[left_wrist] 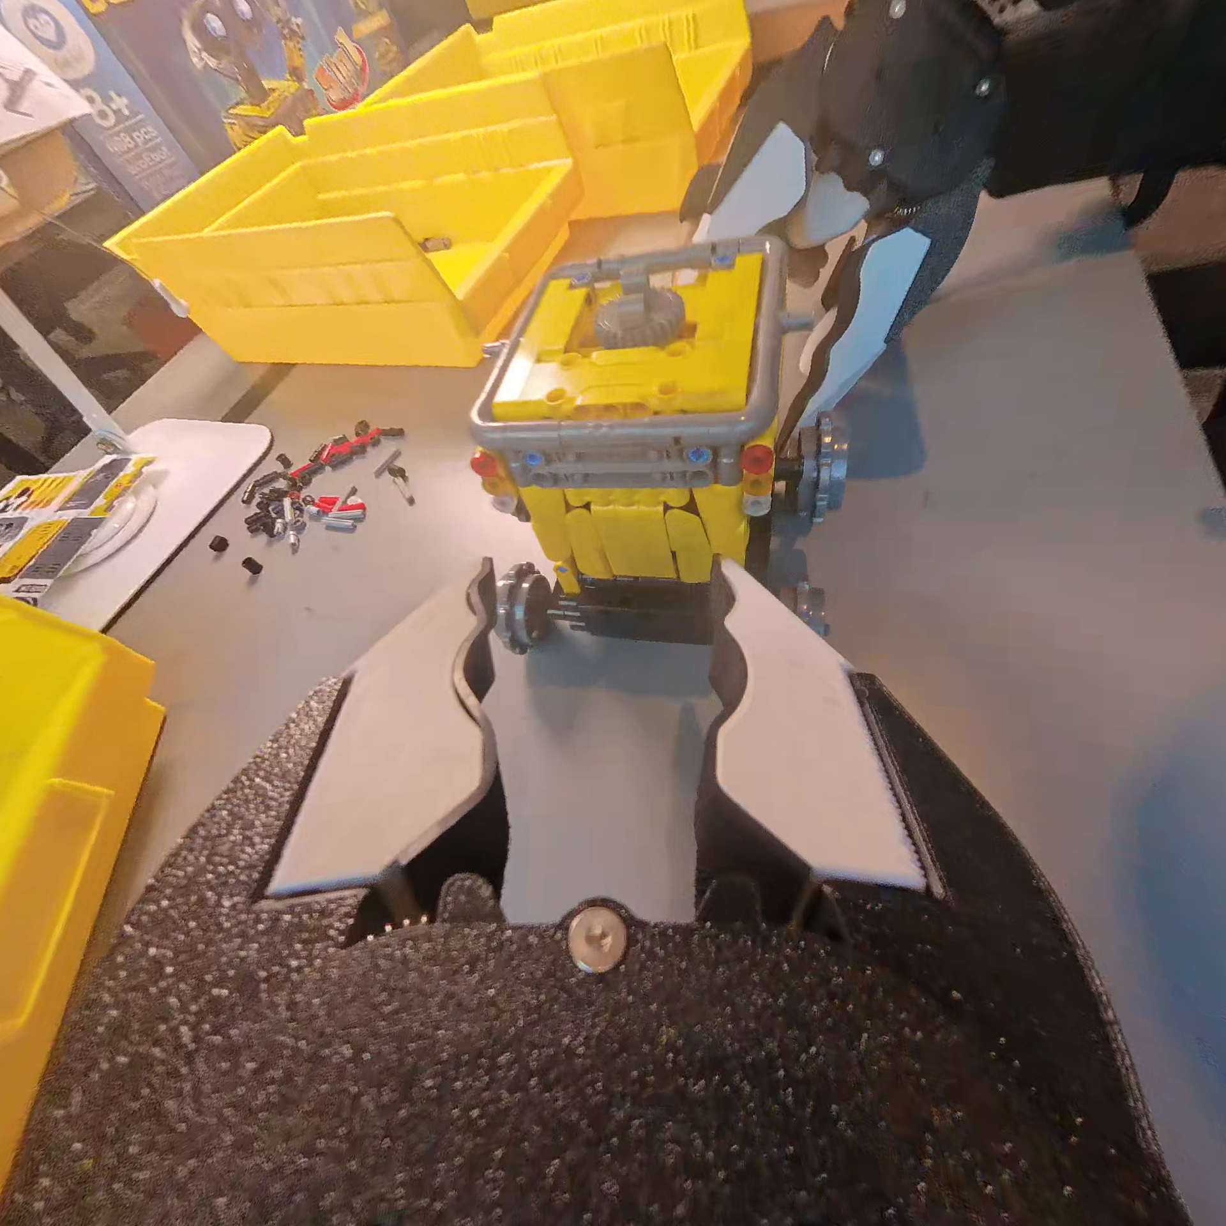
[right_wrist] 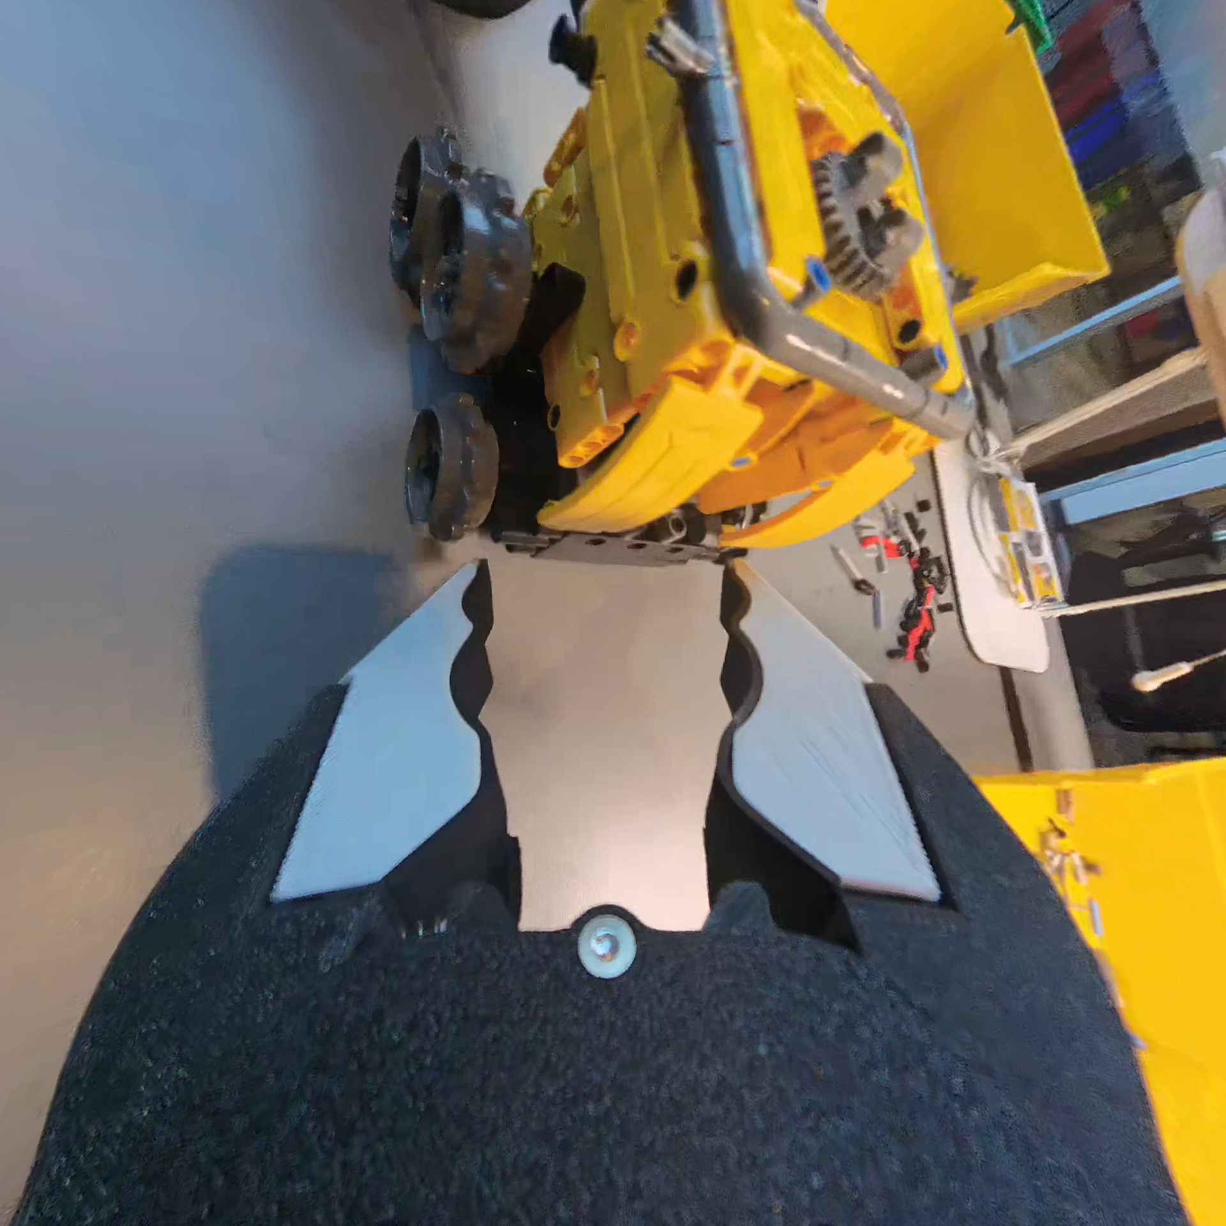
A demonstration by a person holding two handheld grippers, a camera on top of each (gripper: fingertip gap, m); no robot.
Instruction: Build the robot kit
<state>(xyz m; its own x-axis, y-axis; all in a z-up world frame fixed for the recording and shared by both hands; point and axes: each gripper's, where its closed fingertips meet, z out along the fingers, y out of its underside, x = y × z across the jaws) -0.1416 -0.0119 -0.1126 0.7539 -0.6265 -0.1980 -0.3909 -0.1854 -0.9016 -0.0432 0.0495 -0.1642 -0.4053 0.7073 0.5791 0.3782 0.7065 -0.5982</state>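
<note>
A boxy yellow brick-built model [left_wrist: 630,371] with a grey rail round its top, a grey gear on top and dark wheels stands on the grey table [left_wrist: 995,663]. My left gripper [left_wrist: 607,584] is open. Its fingertips sit on either side of the model's black base, the left one beside a grey wheel [left_wrist: 524,613]. My right gripper [left_wrist: 813,265] is open at the model's far right side, next to the top rail. In the right wrist view the right gripper [right_wrist: 605,577] is open, with the model [right_wrist: 696,298] just beyond the fingertips and its dark base plate [right_wrist: 597,547] between them.
Several yellow bins [left_wrist: 345,265] stand behind and left of the model, and another yellow bin [left_wrist: 60,796] is at the near left. A pile of small loose parts [left_wrist: 312,491] lies left of the model. A sticker sheet [left_wrist: 60,524] lies on a white pad. Printed boxes [left_wrist: 199,79] stand at the back. Some 15 centimeters of space lies between my two pairs of fingers.
</note>
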